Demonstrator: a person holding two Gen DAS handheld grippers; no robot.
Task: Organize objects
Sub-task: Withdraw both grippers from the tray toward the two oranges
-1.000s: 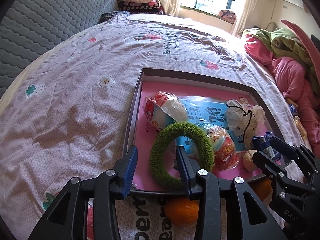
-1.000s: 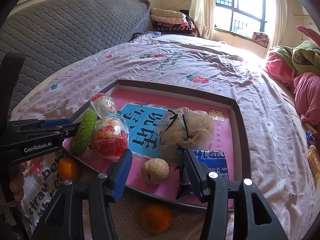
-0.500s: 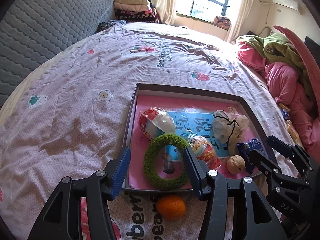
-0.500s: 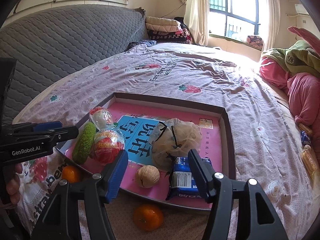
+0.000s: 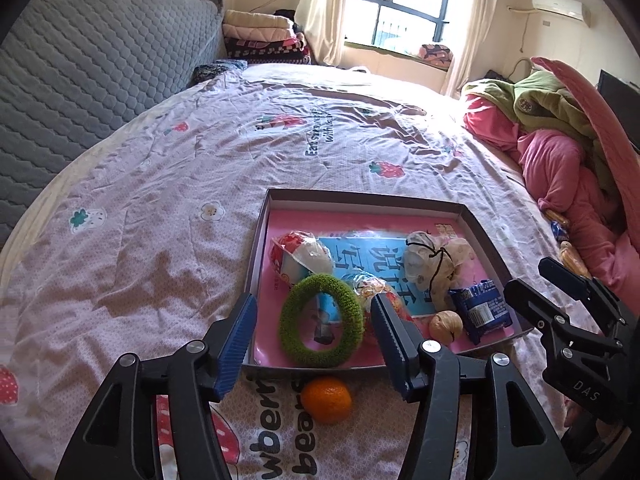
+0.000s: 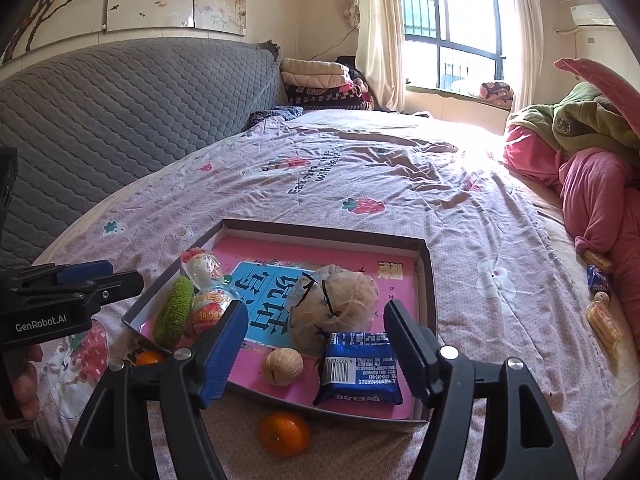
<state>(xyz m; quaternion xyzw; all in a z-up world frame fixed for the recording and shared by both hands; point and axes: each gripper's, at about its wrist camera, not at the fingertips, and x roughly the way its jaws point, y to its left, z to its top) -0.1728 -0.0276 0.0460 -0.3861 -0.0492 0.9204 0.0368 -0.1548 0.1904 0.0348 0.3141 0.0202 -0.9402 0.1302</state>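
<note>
The left gripper (image 5: 312,338) was held level and pointed forward, its blue-padded jaws spread wide with nothing between them. The right gripper (image 6: 312,350) sat beside it in the same attitude, jaws likewise parted and empty; from the left wrist view it showed as a black frame at the right edge (image 5: 568,312). In the right wrist view, the person's left hand (image 6: 24,388) appeared at the lower left, fingers wrapped under the left gripper's black body (image 6: 60,300).
</note>
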